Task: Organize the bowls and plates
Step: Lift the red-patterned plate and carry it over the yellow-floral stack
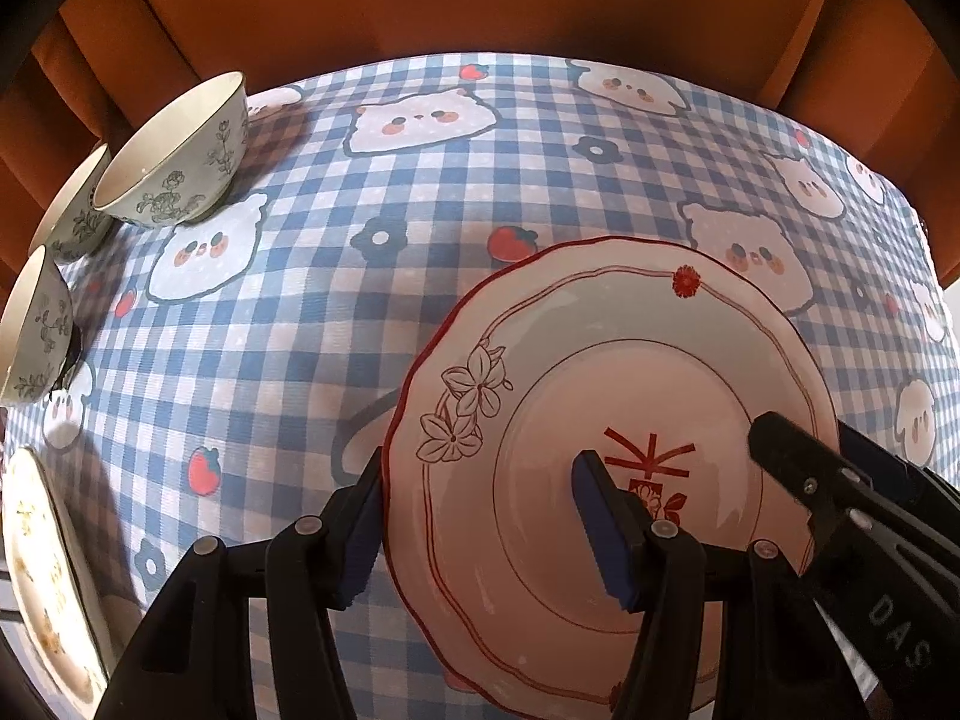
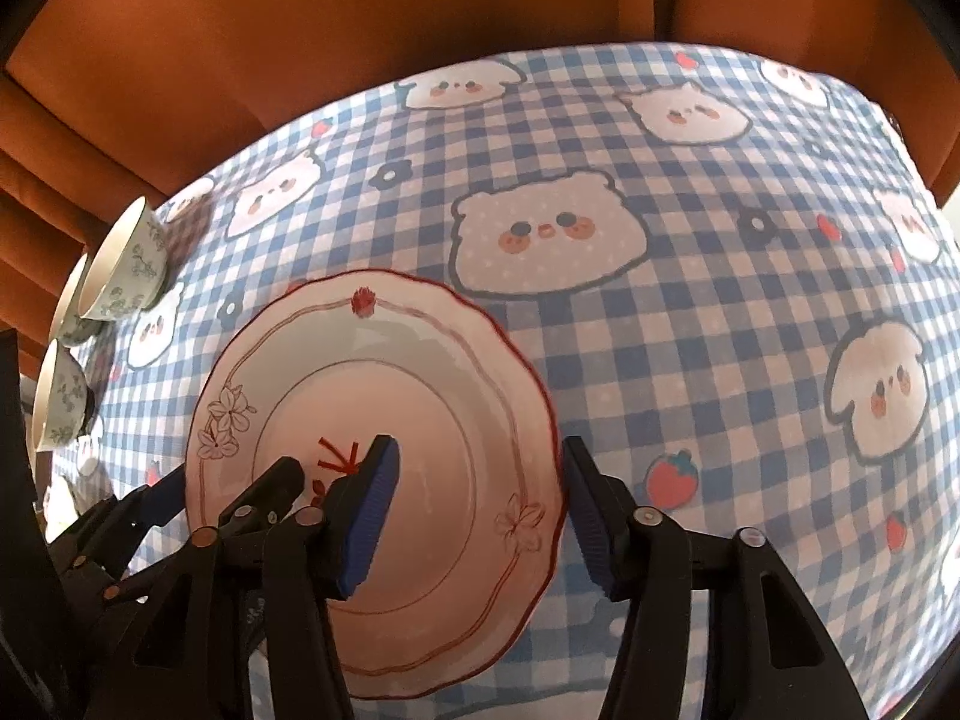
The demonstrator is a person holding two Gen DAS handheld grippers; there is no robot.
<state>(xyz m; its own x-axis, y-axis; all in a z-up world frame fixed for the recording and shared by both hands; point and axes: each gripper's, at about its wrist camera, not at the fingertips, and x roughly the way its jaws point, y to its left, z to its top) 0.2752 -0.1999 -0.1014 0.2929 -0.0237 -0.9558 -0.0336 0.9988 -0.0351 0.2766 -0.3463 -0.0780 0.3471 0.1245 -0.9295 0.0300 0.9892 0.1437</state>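
Observation:
A pale scalloped plate (image 1: 630, 324) with a red rim, flower drawings and a red mark lies on the checked tablecloth (image 1: 372, 312). My left gripper (image 1: 480, 462) straddles the plate's left rim. Its outer pad is at the rim's edge and its inner pad is over the well, with a wide gap between them. My right gripper (image 2: 480, 444) straddles the opposite rim of the plate (image 2: 384, 360) the same way, jaws apart. Each gripper also shows in the other's view: the right one's finger (image 1: 792, 462), and the left gripper (image 2: 231, 474).
Three floral bowls (image 1: 180, 162) (image 1: 78, 210) (image 1: 39, 330) stand tilted together at the table's far left. A second patterned plate (image 1: 36, 570) lies at the near left edge. Orange upholstered seating (image 1: 480, 0) runs behind the table's far edge.

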